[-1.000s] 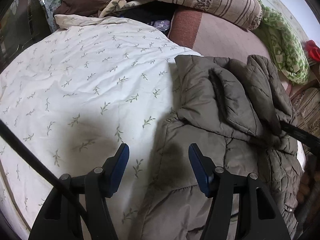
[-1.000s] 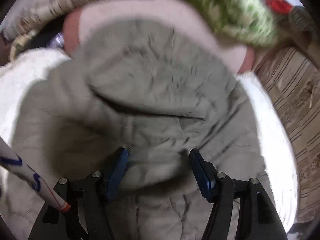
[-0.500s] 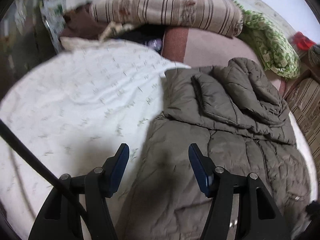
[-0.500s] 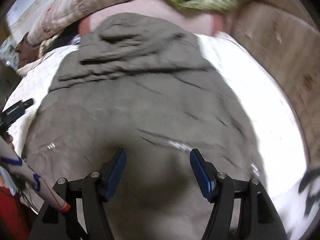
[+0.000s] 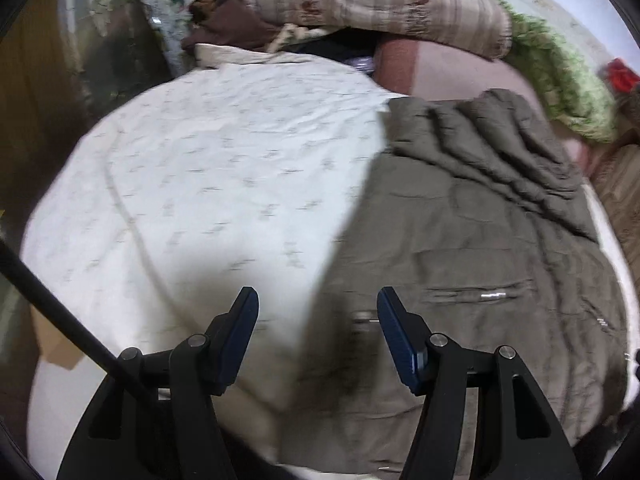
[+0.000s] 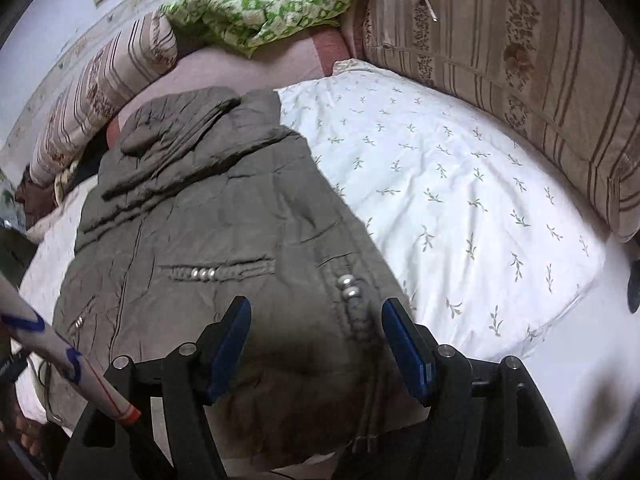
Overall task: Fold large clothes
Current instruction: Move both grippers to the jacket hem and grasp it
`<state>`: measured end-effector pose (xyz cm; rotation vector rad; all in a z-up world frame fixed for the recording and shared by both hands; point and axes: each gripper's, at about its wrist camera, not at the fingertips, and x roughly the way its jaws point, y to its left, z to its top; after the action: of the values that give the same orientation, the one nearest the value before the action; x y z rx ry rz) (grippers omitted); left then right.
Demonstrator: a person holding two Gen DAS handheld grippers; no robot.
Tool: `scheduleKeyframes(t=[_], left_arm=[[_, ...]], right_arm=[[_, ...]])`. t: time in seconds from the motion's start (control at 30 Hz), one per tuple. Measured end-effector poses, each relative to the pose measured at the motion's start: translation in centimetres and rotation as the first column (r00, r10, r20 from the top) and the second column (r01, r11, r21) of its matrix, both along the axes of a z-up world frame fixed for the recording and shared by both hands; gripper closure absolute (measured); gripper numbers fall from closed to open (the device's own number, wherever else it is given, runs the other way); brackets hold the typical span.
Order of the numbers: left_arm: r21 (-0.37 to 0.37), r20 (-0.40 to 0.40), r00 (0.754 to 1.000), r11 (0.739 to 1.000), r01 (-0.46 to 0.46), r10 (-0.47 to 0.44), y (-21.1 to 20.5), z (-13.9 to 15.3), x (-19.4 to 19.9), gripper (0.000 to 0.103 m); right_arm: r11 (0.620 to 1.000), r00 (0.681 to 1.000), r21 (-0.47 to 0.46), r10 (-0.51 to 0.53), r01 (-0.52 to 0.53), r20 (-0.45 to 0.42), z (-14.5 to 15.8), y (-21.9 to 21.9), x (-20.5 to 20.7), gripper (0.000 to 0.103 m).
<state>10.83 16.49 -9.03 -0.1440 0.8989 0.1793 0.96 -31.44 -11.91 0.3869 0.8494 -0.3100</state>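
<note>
While spread on 1 quilt point(image 6: 440, 184): 1 jacket point(image 6: 208, 220), L gripper point(image 5: 318, 320) + R gripper point(image 6: 316, 332) both wide, empty.

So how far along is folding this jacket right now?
Partly done: the jacket lies flat on the quilt, top end bunched over itself. Nothing is in hand; the left gripper and right gripper hang open above its hem. Folding the body remains.
</note>
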Motion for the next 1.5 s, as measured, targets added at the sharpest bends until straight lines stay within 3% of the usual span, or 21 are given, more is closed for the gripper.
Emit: scheduleKeyframes(t=[0.2, 0.4, 0.5, 0.73, 0.8, 0.93, 1.07, 1.17, 1.33, 1.5], left_arm=[[-0.005, -0.053, 0.999, 1.0, 0.002, -0.002, -0.7, -1.2, 0.6, 0.041], [0.135, -0.153, 0.988, 0.99, 0.05, -0.029, -4.7, -5.5, 2.0, 0.04], [0.146, -0.146, 0.989, 0.988, 0.038, -0.017, -5.0, -5.3, 2.0, 0.041], [0.01, -0.095, 0.995, 0.999, 0.031, -0.03, -3.2, -2.2, 0.8, 0.041], [-0.015, -0.083, 0.996, 1.0, 0.019, -0.02, -2.3, -1.4, 0.7, 0.041], [-0.148, -0.084, 0.996, 0.989, 0.017, -0.03, 0.6, -0.7, 1.4, 0.04], [-0.248, -0.084, 0.995, 0.968, 0.024, -0.046, 2.8, -1.4, 3.6, 0.04], [-0.334, -0.093, 0.994, 0.942, 0.023, -0.057, 4.1, -2.4, 5.9, 0.04], [-0.517, -0.12, 0.975, 0.85, 0.1, -0.187, 4.3, -4.7, 10.6, 0.04], [-0.572, -0.196, 0.937, 0.81, 0.13, -0.289, 2.0, -7.9, 13.7, 0.04]], right_arm=[[0.999, 0.999, 0.039, -0.035, 0.034, 0.013, -1.7, -1.6, -0.5, 0.031], [0.995, 1.0, -0.096, 0.004, -0.007, -0.03, -3.7, 0.0, -0.5, 0.028], [0.993, 0.999, -0.114, 0.015, -0.02, -0.041, -4.1, 0.3, -0.4, 0.024], [0.994, 0.999, -0.107, 0.015, -0.02, -0.047, -4.4, 0.1, -0.4, 0.023], [0.998, 1.0, -0.054, 0.014, -0.014, -0.014, -3.4, -0.7, -0.8, 0.022], [0.999, 0.997, 0.05, -0.011, 0.007, 0.07, -1.1, -3.7, -1.4, 0.022], [0.988, 0.999, 0.151, -0.004, -0.004, 0.054, -1.2, -7.1, 1.1, 0.022], [0.987, 1.0, 0.161, 0.001, -0.004, 0.02, -2.2, -8.0, 3.2, 0.022], [0.954, 0.999, 0.299, -0.02, 0.011, 0.026, -4.1, -10.0, 5.5, 0.022], [0.872, 0.998, 0.487, 0.028, -0.051, 0.055, -6.0, -10.5, 7.9, 0.022]])
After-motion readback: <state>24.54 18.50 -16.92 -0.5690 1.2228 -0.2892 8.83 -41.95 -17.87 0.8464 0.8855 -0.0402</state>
